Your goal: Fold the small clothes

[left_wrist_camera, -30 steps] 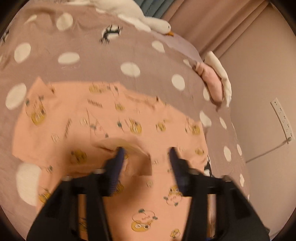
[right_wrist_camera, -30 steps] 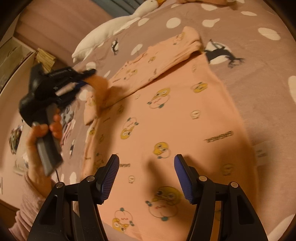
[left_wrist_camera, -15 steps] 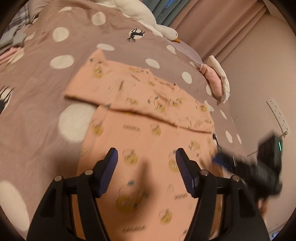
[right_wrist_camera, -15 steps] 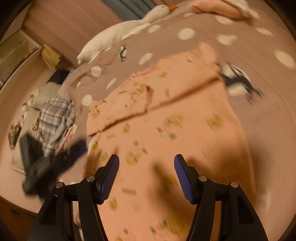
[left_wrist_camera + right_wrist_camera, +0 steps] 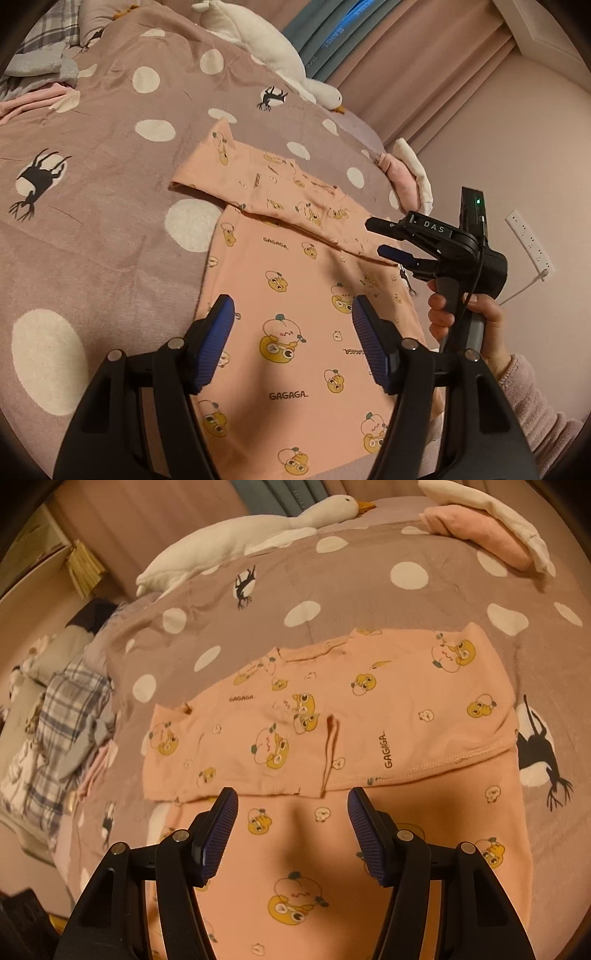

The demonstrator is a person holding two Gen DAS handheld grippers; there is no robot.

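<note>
Released since a second ago, the peach shirt point(image 5: 295, 295) lies flat mid-bed point(image 5: 92, 229), long axis toward the plush goose point(image 5: 273, 59) (sleeves folded across); left gripper point(image 5: 293, 347), jaws just widened, and right gripper point(image 5: 293, 834) hover spread, empty.

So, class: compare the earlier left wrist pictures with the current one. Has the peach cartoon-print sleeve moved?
Yes. The peach cartoon-print sleeve, earlier lifted between the left gripper's jaws, now lies folded across the shirt's chest, toward the white goose plush. The jaws have just been opening, empty.
</note>
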